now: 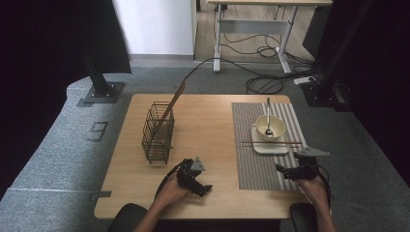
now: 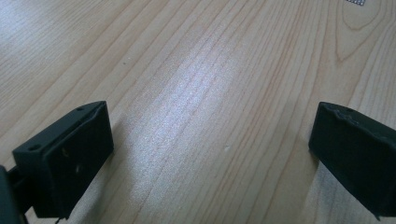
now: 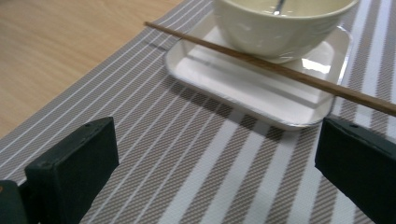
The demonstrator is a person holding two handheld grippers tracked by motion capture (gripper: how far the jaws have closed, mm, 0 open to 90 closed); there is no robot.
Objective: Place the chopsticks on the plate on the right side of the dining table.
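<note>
A cream bowl [image 1: 270, 127] with a metal spoon [image 1: 268, 118] in it stands on a white square plate [image 1: 269, 146] on the striped placemat [image 1: 256, 164]. A brown chopstick [image 1: 270, 143] lies across the plate in front of the bowl. Another long chopstick [image 1: 170, 107] leans in the black wire basket [image 1: 158, 133]. My left gripper [image 1: 202, 187] is open, low over bare wood near the front edge. My right gripper [image 1: 285, 170] is open over the placemat, short of the plate [image 3: 252, 88], the bowl [image 3: 280, 25] and the chopstick [image 3: 261, 65].
The wooden table [image 1: 208, 130] has bare surface between basket and placemat. Behind the table stand a desk [image 1: 254, 29] and loose cables [image 1: 263, 79] on grey carpet. Dark stands flank both sides.
</note>
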